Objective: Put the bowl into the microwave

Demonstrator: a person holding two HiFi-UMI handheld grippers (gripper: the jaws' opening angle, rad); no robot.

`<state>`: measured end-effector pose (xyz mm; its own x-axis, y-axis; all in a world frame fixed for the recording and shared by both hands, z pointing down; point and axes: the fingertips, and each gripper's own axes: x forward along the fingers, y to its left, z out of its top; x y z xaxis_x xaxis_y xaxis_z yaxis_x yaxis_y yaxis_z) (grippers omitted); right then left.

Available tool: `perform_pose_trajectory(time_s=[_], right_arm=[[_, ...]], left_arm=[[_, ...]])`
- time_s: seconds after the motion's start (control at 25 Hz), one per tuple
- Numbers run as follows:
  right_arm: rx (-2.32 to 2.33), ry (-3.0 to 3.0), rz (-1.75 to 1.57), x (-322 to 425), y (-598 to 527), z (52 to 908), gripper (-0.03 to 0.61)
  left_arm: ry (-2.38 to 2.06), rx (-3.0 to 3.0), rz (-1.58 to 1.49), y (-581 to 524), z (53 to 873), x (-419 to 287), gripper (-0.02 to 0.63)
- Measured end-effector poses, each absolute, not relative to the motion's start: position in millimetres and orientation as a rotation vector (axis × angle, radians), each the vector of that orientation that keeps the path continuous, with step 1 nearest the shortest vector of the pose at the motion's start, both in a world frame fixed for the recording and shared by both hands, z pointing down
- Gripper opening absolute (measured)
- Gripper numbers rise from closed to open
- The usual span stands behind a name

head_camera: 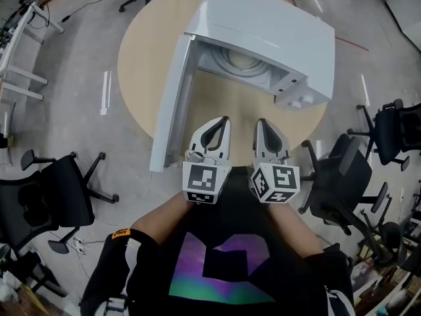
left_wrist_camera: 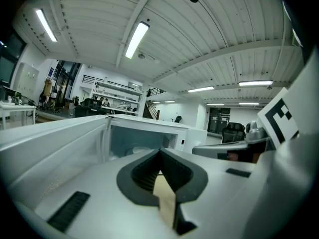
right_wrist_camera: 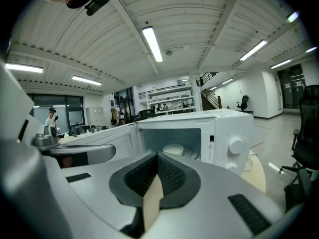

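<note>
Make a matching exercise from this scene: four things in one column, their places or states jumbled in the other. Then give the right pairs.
1. bowl
2. microwave door
3. left gripper
4. table

A. swung open
B. round, tan, under the microwave
C. jaws together, nothing between them
D. inside the microwave

Pairs: 1-D, 2-A, 3-C, 4-B.

Open-plan office-cum-lab, this was: black swivel chairs (head_camera: 56, 196) ringed the round tabletop (head_camera: 141, 51) on a grey concrete floor (head_camera: 72, 110), strip lights (right_wrist_camera: 152, 44) ran overhead, shelving (left_wrist_camera: 117, 89) and a staircase (right_wrist_camera: 207, 78) stood far off.
</note>
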<state>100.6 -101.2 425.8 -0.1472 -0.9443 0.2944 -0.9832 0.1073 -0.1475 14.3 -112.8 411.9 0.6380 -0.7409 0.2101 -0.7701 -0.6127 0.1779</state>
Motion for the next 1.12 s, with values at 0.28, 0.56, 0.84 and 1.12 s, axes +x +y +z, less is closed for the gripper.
perform_pose_trajectory(time_s=[0.28, 0.56, 0.84, 1.12], right_arm=[[1.956, -2.230, 0.429, 99.7, -76.7, 424.8, 0.018], [1.926, -2.260, 0.391, 105.3, -49.4, 420.5, 0.018], [1.880, -2.306, 0.349, 121.0, -10.9, 412.1, 0.018], [1.827, -2.359, 0.320, 136.5, 32.7, 403.2, 0.018]], left_arm=[[-1.181, 2.647, 0.175, -89.2, 411.3, 20.4, 0.043], [-1.194, 2.669, 0.191, -62.6, 406.7, 30.8, 0.043], [-1.270, 2.643, 0.186, -27.1, 400.2, 39.7, 0.044], [-1.345, 2.632, 0.176, 20.9, 391.2, 52.3, 0.043]])
